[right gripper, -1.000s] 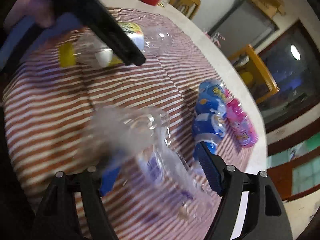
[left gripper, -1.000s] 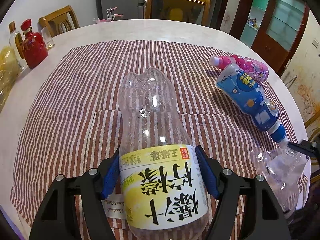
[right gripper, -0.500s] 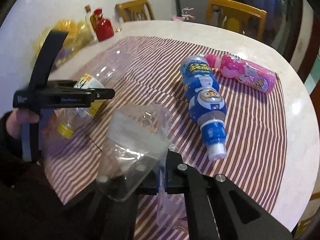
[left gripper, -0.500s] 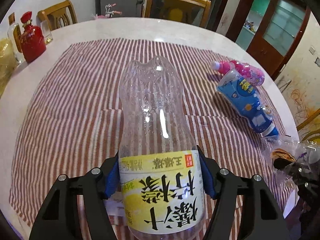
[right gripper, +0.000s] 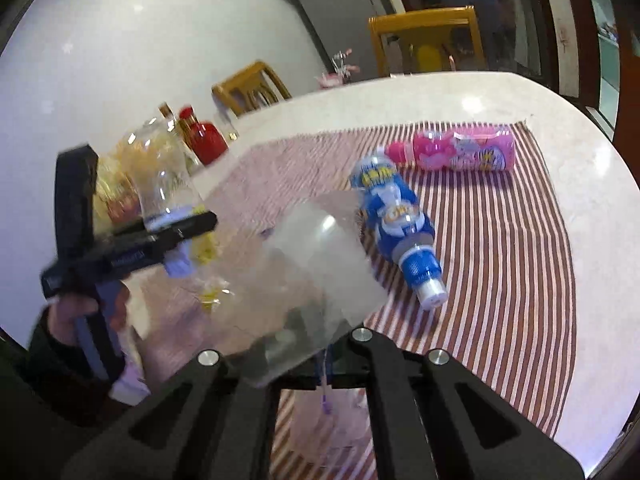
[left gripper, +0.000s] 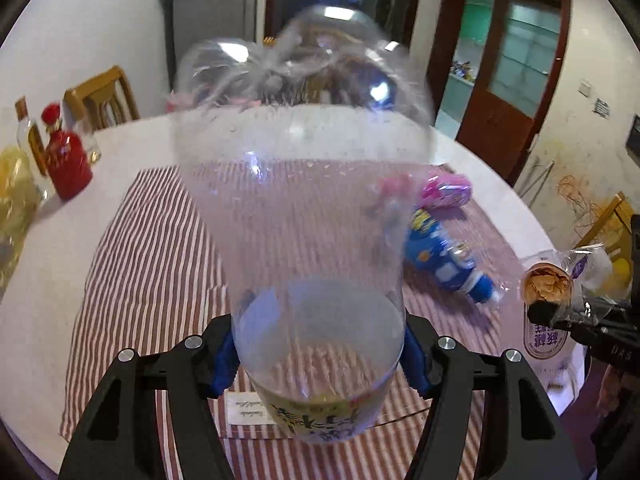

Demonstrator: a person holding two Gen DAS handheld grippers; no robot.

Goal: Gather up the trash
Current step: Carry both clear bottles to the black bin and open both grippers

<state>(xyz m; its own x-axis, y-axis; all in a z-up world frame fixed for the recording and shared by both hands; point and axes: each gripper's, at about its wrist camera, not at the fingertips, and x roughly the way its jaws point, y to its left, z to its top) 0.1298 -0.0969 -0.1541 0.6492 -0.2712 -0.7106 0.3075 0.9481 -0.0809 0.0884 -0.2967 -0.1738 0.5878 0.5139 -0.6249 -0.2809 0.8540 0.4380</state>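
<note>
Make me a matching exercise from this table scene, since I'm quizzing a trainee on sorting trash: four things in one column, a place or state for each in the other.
Things:
1. clear bottle with yellow label
2. clear plastic bag
3. blue bottle
4. pink bottle

Places or states:
A. lying on the striped cloth, near its far edge
B. pinched in the right gripper
C. lying on the cloth, cap toward the camera
D. held off the table between the left gripper pads

Pairs: 1-D, 2-B, 3-C, 4-A
</note>
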